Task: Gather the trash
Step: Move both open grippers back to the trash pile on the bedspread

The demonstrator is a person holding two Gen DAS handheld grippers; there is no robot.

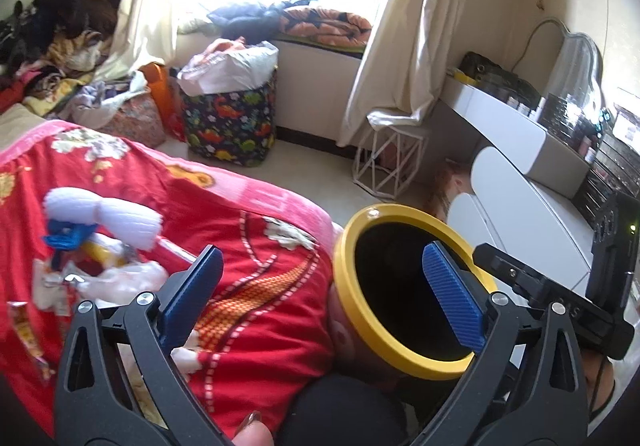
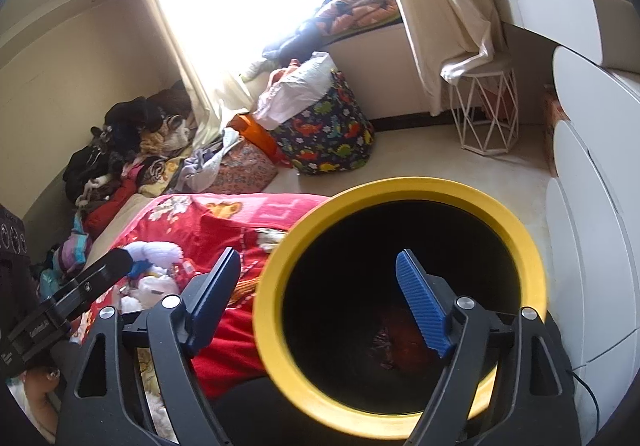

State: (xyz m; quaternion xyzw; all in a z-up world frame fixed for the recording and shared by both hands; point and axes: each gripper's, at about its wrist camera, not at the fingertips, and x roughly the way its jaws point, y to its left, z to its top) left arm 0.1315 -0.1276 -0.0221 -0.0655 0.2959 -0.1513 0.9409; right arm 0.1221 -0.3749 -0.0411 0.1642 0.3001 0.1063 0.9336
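Observation:
A black bin with a yellow rim (image 1: 348, 286) stands beside the bed; in the right wrist view its yellow rim (image 2: 276, 258) is close below me, with dark reddish scraps (image 2: 400, 342) at its bottom. A pile of trash (image 1: 100, 246) lies on the red blanket (image 1: 256, 286): white foam pieces, a blue wrapper, clear plastic. The pile also shows in the right wrist view (image 2: 152, 278). My left gripper (image 1: 324, 302) is open and empty, between the pile and the bin. My right gripper (image 2: 320, 302) is open and empty over the bin's rim and mouth.
A dinosaur-print fabric basket (image 1: 228, 118) stuffed with bags stands on the floor by the window. A white wire stool (image 1: 388, 162) is under the curtain. White drawers (image 2: 592, 206) and a dresser stand at right. Clothes are heaped at far left (image 1: 48, 46).

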